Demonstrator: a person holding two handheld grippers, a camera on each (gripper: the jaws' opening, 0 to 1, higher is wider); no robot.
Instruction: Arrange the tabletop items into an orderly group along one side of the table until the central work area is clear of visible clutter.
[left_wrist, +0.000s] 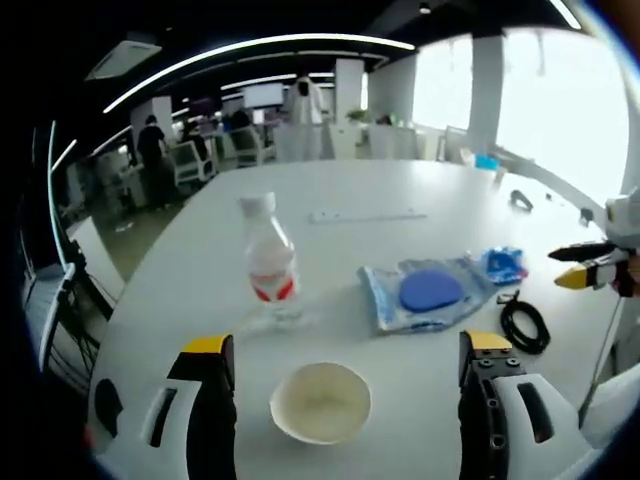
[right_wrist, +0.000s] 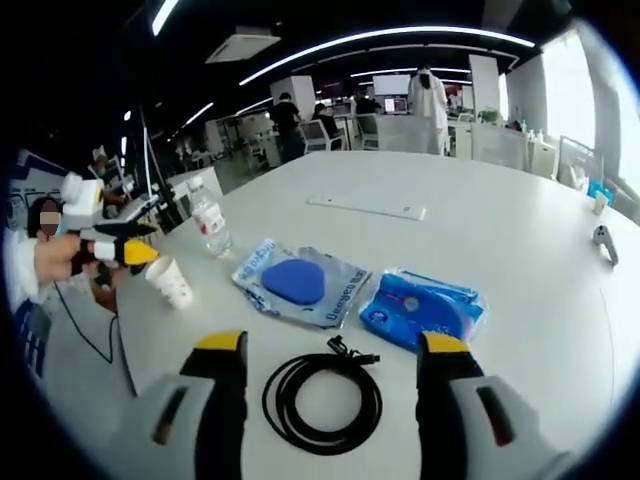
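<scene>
Fingers spread on both my grippers – L gripper (left_wrist: 345, 375) over paper cup (left_wrist: 320, 402), bottle (left_wrist: 270, 262) just beyond; R gripper (right_wrist: 333, 375) over black cable coil (right_wrist: 322, 400), blue pouches (right_wrist: 300, 283) behind, all on white counter (right_wrist: 500, 230).

White table (left_wrist: 400, 190). Clear bottle (left_wrist: 270, 262), red label, white cap. Cream cup (left_wrist: 320, 402). Blue round pad in see-through bag (left_wrist: 430, 292). Bright blue packet (right_wrist: 422, 308). Black cable (right_wrist: 322, 400). Yellow tips on black-and-white gripper (right_wrist: 330, 345).
</scene>
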